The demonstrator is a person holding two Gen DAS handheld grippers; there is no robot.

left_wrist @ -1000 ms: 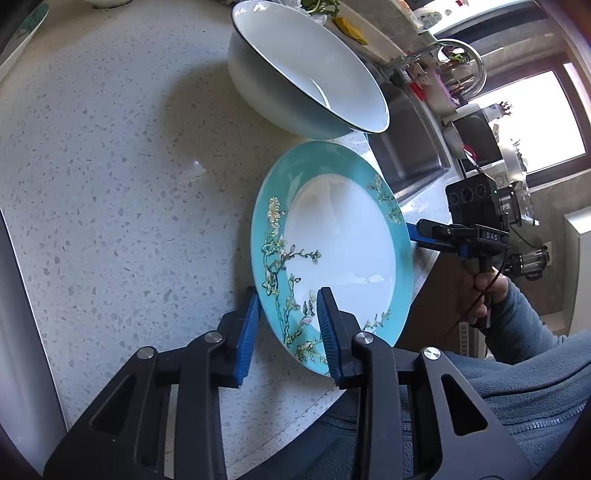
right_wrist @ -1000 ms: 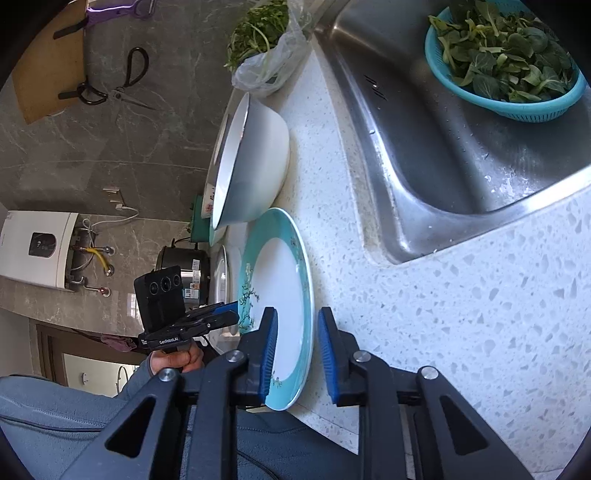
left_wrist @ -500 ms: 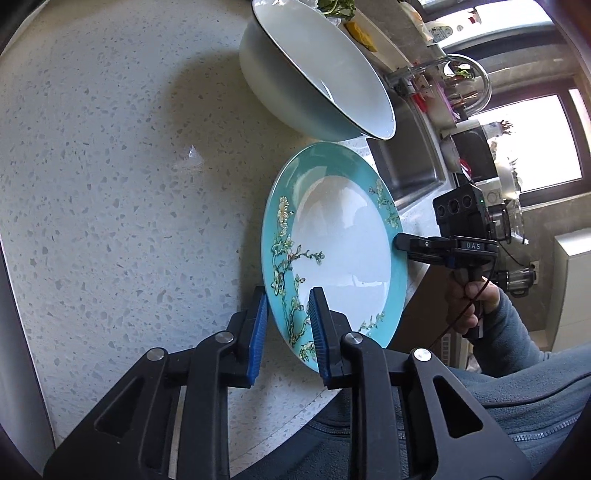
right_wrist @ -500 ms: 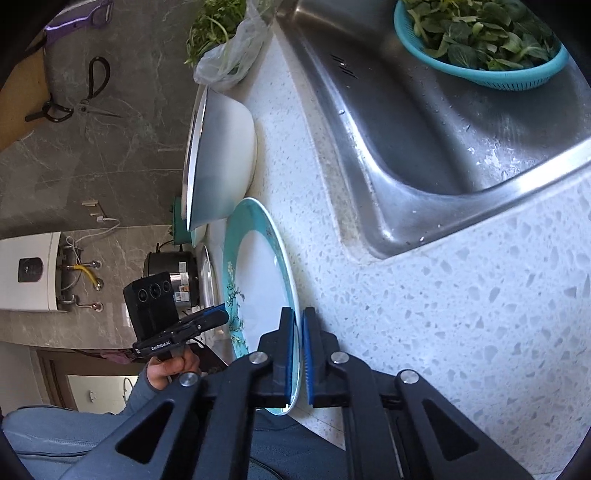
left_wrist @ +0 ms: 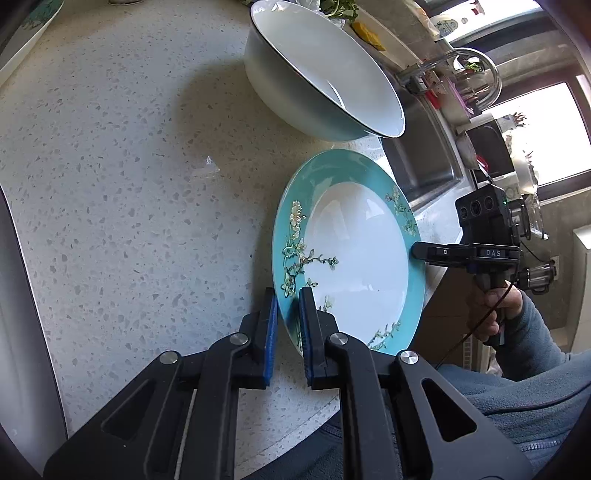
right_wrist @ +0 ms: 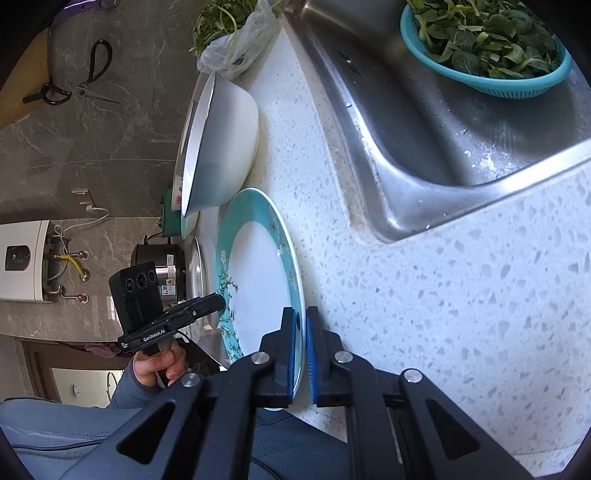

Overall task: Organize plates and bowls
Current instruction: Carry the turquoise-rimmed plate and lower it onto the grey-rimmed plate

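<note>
- The teal plate (left_wrist: 354, 258) with the white centre and flower branches sits at the near edge of the speckled white surface (left_wrist: 122, 192), middle-right of the left wrist frame, its lower right part sticking out past the edge.
- The left gripper (left_wrist: 287, 314) at bottom centre of that frame has just been closing, and its blue pads are now clamped on the plate's near-left rim, one pad on each face.
- The right gripper (right_wrist: 300, 339) is pinched on the opposite rim; in the right wrist frame the plate shows nearly edge-on, with the rim squeezed between the pads at bottom centre. Its jaws closed a moment ago too.
- So both grippers are grasping the same plate from opposite sides. Can't tell whether its underside is off the surface.
- The big white bowl (left_wrist: 321, 70) stands just beyond the plate, top centre of the left wrist frame. Touching or just close, I can't say.
- The steel sink (right_wrist: 424, 122) takes up the upper right of the right wrist frame, with a teal colander (right_wrist: 491, 79) full of leafy greens (right_wrist: 480, 33) in it.
- A bag of greens (right_wrist: 236, 40) sits behind the bowl, and scissors (right_wrist: 81, 85) hang on the grey wall at upper left.
</note>
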